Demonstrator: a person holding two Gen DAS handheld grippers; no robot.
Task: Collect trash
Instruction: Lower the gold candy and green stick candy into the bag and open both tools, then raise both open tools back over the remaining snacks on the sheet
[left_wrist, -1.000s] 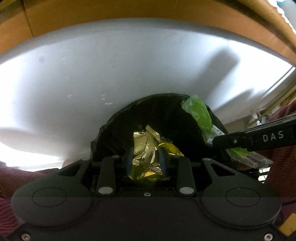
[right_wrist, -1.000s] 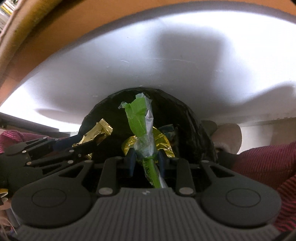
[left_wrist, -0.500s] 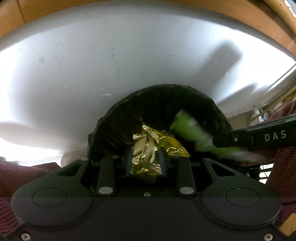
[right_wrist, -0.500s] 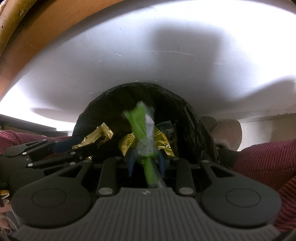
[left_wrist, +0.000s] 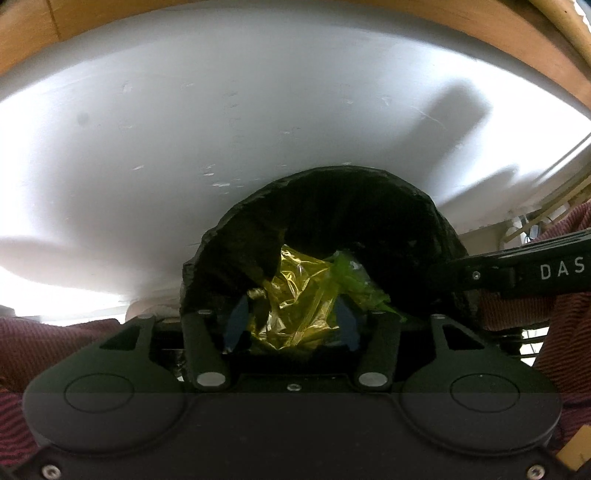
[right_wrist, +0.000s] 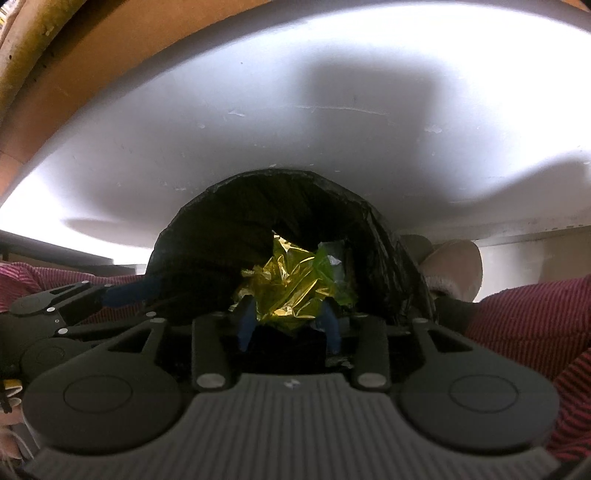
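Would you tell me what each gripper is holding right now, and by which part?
Nothing: the left gripper and right gripper are opening, and the gold wrapper and green wrapper lie in the black bin bag.

The bin bag (left_wrist: 332, 206) is thin black plastic, crinkled and faintly shiny. Inside lies a gold wrapper (right_wrist: 284, 291) of glossy, creased foil beside a green wrapper (right_wrist: 332, 280) of translucent film. The table (left_wrist: 184, 147) looks smooth, white and scuffed. The gripper fingers (left_wrist: 236, 321) carry matt blue pads on black plastic. The red trousers (right_wrist: 517, 321) are ribbed cloth.
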